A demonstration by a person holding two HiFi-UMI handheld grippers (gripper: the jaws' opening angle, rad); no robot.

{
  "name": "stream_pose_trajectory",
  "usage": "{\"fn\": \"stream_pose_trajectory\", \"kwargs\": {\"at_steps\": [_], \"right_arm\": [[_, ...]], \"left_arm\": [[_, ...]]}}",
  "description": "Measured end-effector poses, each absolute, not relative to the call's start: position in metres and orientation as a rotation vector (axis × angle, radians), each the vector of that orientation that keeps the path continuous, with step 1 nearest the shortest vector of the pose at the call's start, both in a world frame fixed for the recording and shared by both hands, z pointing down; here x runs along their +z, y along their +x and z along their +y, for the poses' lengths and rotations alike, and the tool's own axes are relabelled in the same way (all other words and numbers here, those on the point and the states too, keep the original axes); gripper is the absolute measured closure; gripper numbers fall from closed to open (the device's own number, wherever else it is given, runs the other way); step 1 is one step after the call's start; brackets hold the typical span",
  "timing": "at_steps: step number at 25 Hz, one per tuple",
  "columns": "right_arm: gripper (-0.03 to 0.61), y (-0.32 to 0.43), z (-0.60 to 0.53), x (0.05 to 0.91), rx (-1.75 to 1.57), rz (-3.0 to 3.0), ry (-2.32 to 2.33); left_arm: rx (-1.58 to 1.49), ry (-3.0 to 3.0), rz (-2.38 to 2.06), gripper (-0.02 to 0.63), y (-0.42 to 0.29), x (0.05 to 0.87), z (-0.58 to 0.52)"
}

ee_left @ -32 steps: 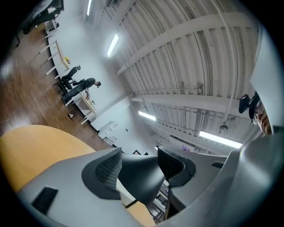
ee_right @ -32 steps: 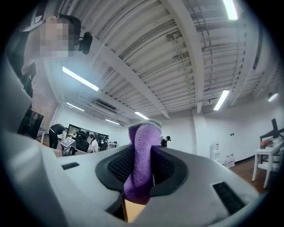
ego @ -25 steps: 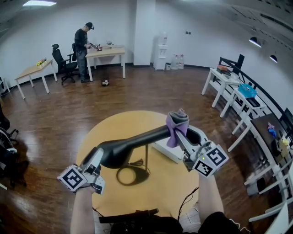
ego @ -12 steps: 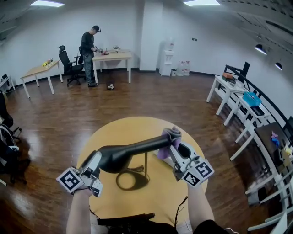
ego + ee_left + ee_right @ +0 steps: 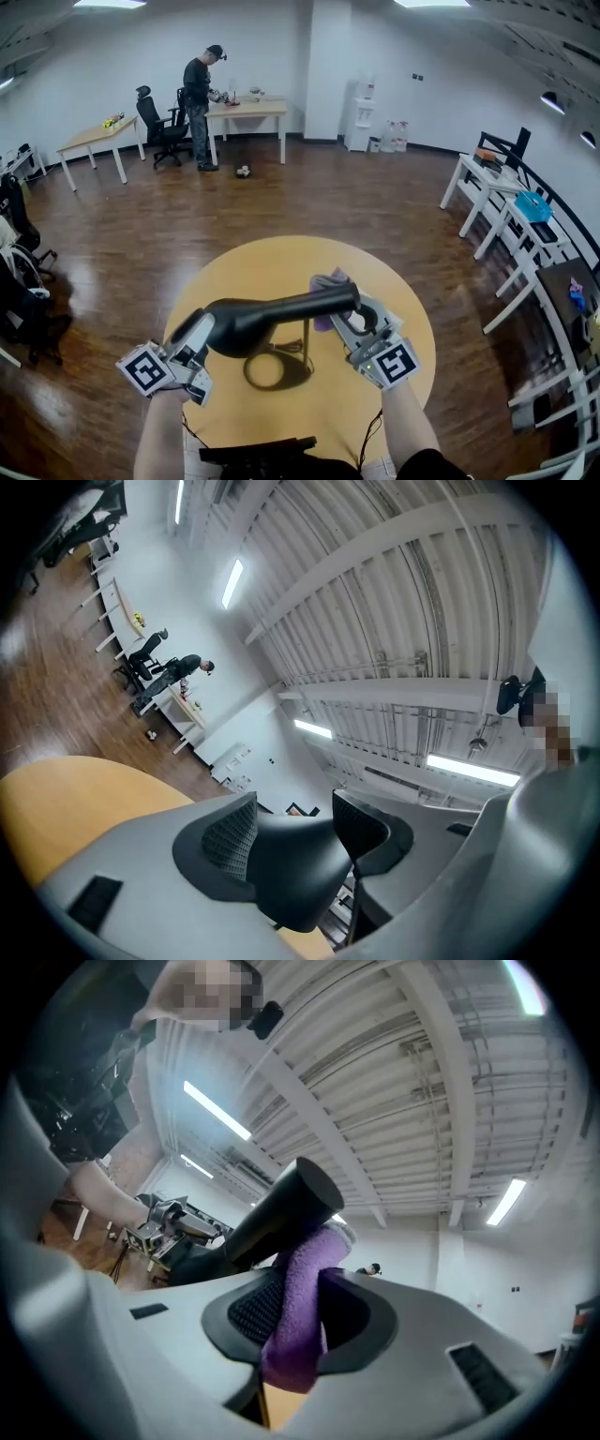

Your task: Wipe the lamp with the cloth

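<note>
As the left gripper [image 5: 204, 326] clamps one lamp [image 5: 281, 309], the right gripper [image 5: 339, 315] pinches one purple cloth [image 5: 328, 280] in its fingers.

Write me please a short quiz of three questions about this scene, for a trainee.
1. True or false: the right gripper holds a purple cloth between its jaws.
2. Choose one. The jaws of the left gripper are closed on: A) the lamp; B) a water bottle; C) nothing.
3. Fill in the colour: the lamp's base rests on a round ____ table.

Key: 1 true; 2 A; 3 yellow.
</note>
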State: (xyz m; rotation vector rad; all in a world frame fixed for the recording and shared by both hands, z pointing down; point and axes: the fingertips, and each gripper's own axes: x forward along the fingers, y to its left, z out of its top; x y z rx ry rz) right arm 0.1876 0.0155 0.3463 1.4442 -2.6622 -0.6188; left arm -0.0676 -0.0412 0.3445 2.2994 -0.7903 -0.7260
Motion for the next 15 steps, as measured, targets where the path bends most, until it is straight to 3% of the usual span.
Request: {"fn": "stream_pose_trajectory", "kwargs": {"at_steps": [7, 15], "right_arm": [[0.489, 0.149, 0.019, 0.385, -0.701, -2.485, 1.238], [0.489, 0.148, 0.038, 0.444, -0.342, -2.602, 1.328]], "left_arm": [[-0.727, 2.324, -0.845, 0.379, -0.070, 0.341, -0.038], [-0.717, 2.328, -0.848, 0.380, -0.077, 0.340, -0.038]]}}
